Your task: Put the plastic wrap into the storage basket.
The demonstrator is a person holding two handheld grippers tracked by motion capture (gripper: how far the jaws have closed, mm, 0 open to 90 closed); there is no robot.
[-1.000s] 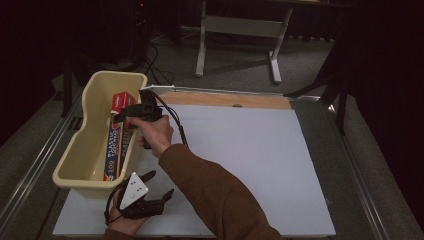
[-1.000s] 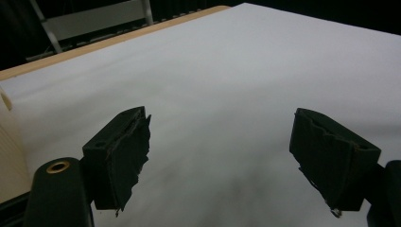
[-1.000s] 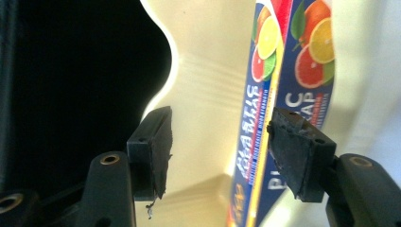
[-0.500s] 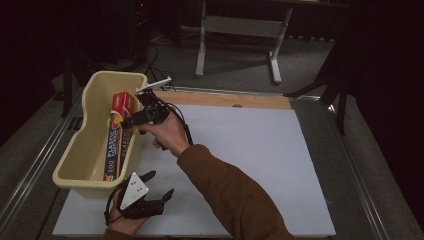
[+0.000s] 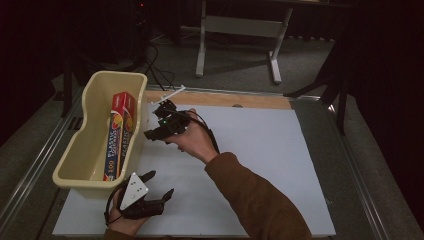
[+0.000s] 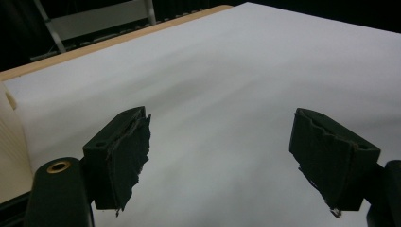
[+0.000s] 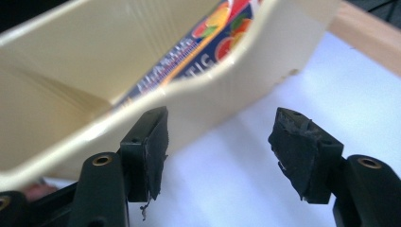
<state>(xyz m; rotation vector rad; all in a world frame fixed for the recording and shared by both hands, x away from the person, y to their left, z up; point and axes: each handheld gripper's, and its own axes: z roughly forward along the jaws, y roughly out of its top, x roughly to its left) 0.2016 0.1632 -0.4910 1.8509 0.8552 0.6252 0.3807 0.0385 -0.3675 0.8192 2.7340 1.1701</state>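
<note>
A long box of plastic wrap [image 5: 118, 135] lies lengthwise in a cream plastic tub [image 5: 82, 145] at the table's left. Its blue and red side [image 7: 198, 40] shows over the tub's rim [image 7: 236, 80] in the right gripper view. My right gripper [image 5: 154, 129] hovers just right of the tub over the white sheet, open with nothing between its jaws [image 7: 217, 151]. My left gripper [image 5: 159, 186] rests near the front edge below the tub, jaws wide apart and holding nothing [image 6: 217, 161].
A white sheet [image 5: 260, 150] covers most of the table, with a wooden strip [image 5: 225, 99] along its far edge. A thin white stick [image 5: 170, 93] lies near the tub's far right corner. A metal stand [image 5: 237, 30] is on the floor beyond.
My right gripper has drawn back from over the tub to the sheet beside it, to the right and nearer. The left gripper has stayed put.
</note>
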